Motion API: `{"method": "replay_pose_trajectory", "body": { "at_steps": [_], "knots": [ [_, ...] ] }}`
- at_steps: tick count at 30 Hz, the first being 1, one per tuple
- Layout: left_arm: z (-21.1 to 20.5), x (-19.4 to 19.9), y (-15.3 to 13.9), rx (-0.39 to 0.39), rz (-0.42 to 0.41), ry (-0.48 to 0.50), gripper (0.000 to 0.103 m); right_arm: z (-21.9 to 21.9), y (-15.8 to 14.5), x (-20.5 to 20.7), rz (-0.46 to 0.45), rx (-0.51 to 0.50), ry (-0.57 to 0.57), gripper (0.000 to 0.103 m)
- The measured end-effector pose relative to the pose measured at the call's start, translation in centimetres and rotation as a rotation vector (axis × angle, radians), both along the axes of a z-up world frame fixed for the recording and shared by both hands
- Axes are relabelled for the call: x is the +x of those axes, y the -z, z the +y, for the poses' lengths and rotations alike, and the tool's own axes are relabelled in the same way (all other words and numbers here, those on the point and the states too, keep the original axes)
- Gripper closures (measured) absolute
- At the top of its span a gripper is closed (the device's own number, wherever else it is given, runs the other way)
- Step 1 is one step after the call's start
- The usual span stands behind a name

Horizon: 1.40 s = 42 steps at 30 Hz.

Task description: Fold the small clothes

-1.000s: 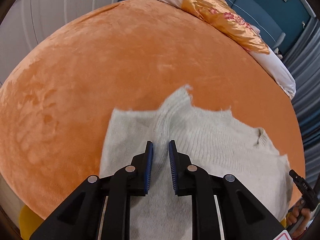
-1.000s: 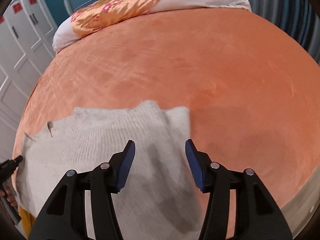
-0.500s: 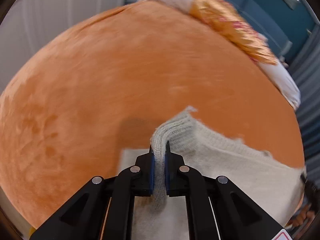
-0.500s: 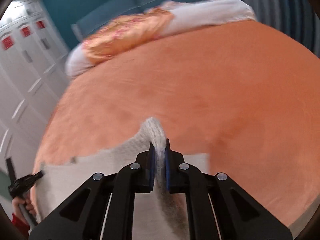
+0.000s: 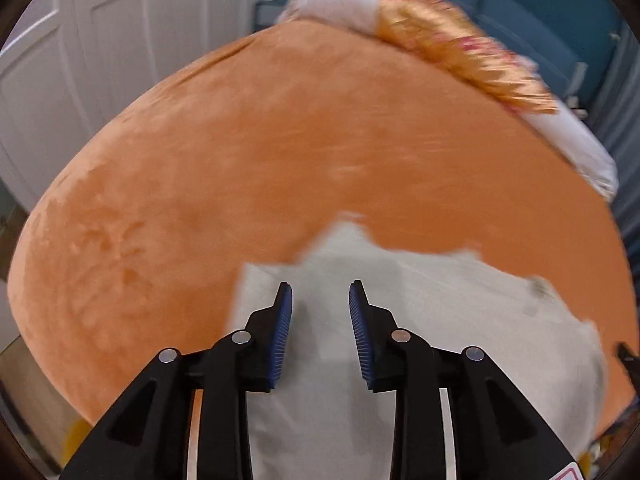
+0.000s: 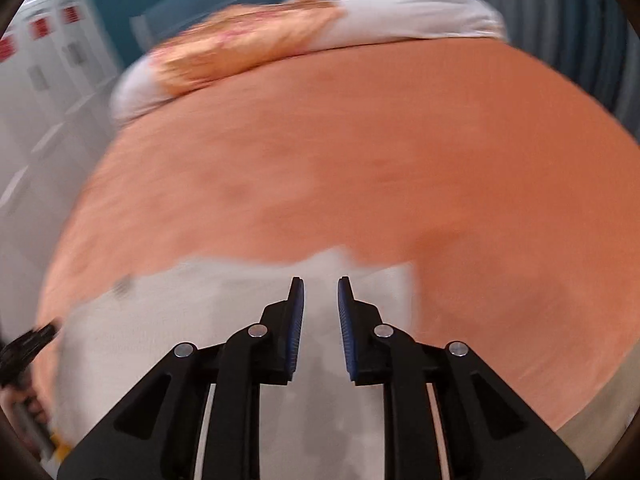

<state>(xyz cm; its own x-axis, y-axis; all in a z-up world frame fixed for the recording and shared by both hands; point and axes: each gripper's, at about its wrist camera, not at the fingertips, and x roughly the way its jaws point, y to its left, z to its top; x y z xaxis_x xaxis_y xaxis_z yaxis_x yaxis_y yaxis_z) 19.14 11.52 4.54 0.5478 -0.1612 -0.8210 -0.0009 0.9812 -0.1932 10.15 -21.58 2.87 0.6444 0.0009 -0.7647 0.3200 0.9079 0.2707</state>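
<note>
A cream knitted sweater (image 5: 440, 320) lies flat on the orange bedspread (image 5: 280, 160), near the bed's front edge. My left gripper (image 5: 320, 296) hovers over the sweater's left part. Its jaws are opening, with a gap between the blue pads and no cloth pinched. In the right wrist view the same sweater (image 6: 192, 320) spreads to the left, and my right gripper (image 6: 320, 292) hangs over its right part. Those jaws are also opening, a narrow gap shows, and nothing is held. Both views are blurred by motion.
A white quilt with a gold flowered cover (image 5: 460, 52) lies along the far side of the bed. White wardrobe doors (image 5: 80, 40) stand to the left, a teal wall behind. The other gripper's black tip (image 6: 28, 344) and a hand show at the left edge.
Half a second ago both grippers were shut on pinched folds of the sweater. Both have since let go and lifted, and the cloth lies flat again. Before that, both had closed from open.
</note>
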Motion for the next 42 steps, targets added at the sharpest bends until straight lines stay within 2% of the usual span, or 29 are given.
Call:
{"method": "replay_pose_trajectory", "body": {
  "at_steps": [2,3,5,6,7,9,11,13,14,16,17,18,19,20,22,24,28,30,31,32,34,36,38,40,42],
  "knots": [
    [-3.2,-2.1,0.0,-0.068,0.015,0.114,0.075,6.6,1.3,-0.3,0.031,0.067,-0.199,0.085],
    [-4.9,-3.0,0.7,-0.082,0.045,0.176,0.075,8.7,2.0,-0.7,0.044,0.083,-0.262,0.085],
    [-7.1,-4.1,2.4,-0.068,0.097,0.242,0.072,13.3,3.8,-1.5,0.083,0.058,-0.389,0.089],
    [-7.6,-4.6,3.4,-0.043,0.126,0.253,0.072,13.9,4.5,-1.9,0.104,0.040,-0.398,0.089],
    [-7.3,-5.1,4.4,-0.027,0.136,0.250,0.072,13.8,5.3,-2.5,0.122,0.033,-0.386,0.089],
    [-5.5,-5.7,4.6,-0.059,0.122,0.243,0.078,11.0,5.7,-3.9,0.125,0.084,-0.321,0.093],
    [-3.0,-5.9,4.4,-0.060,0.142,0.204,0.090,7.0,5.6,-5.7,0.127,0.115,-0.224,0.103],
    [0.0,-6.3,4.6,-0.035,0.163,0.145,0.090,2.8,5.5,-8.4,0.151,0.083,-0.099,0.102],
    [1.3,-6.6,4.8,-0.037,0.173,0.123,0.095,1.2,5.7,-9.7,0.184,0.028,-0.032,0.102],
    [3.5,-7.2,5.4,-0.078,0.192,0.078,0.095,-1.5,6.1,-12.3,0.204,0.045,0.039,0.102],
    [4.2,-7.6,5.9,-0.073,0.206,0.052,0.095,-2.9,6.1,-13.9,0.202,0.069,0.092,0.101],
    [4.7,-7.9,6.1,-0.104,0.200,0.041,0.095,-3.2,6.0,-14.6,0.198,0.071,0.115,0.099],
    [4.8,-8.1,6.1,-0.111,0.199,0.031,0.095,-3.9,5.7,-15.3,0.192,0.063,0.151,0.090],
    [4.6,-8.2,6.1,-0.104,0.198,0.026,0.095,-4.1,5.4,-16.1,0.182,0.058,0.179,0.071],
    [3.7,-8.2,5.9,-0.055,0.191,0.028,0.095,-4.5,5.1,-16.5,0.150,0.087,0.212,0.055],
    [3.0,-8.1,5.8,-0.008,0.184,0.037,0.095,-4.4,5.7,-16.0,0.161,0.122,0.197,0.055],
    [2.7,-8.1,5.7,0.022,0.174,0.044,0.096,-3.3,7.6,-13.9,0.265,0.129,0.158,0.055],
    [2.8,-8.1,5.7,0.017,0.173,0.043,0.096,-2.7,7.3,-13.3,0.260,0.127,0.148,0.064],
    [2.9,-8.2,5.8,0.015,0.173,0.043,0.096,-2.6,6.9,-13.1,0.251,0.105,0.151,0.074],
    [2.9,-8.1,5.8,0.014,0.174,0.042,0.096,-2.3,6.0,-13.1,0.218,0.088,0.147,0.092],
    [2.8,-8.1,5.7,0.018,0.174,0.044,0.096,-2.9,4.5,-13.1,0.148,0.096,0.166,0.093],
    [2.7,-8.2,5.7,0.020,0.173,0.047,0.096,-3.2,1.7,-14.1,0.040,0.098,0.194,0.094],
    [2.7,-8.2,5.7,0.019,0.174,0.045,0.096,-3.2,0.1,-14.7,-0.009,0.087,0.203,0.094],
    [2.6,-8.3,5.7,0.016,0.173,0.046,0.096,-3.2,0.1,-14.9,0.001,0.065,0.193,0.094],
    [2.7,-8.3,5.8,0.013,0.172,0.046,0.096,-3.2,1.7,-14.2,0.083,0.022,0.190,0.094]
  ]
}}
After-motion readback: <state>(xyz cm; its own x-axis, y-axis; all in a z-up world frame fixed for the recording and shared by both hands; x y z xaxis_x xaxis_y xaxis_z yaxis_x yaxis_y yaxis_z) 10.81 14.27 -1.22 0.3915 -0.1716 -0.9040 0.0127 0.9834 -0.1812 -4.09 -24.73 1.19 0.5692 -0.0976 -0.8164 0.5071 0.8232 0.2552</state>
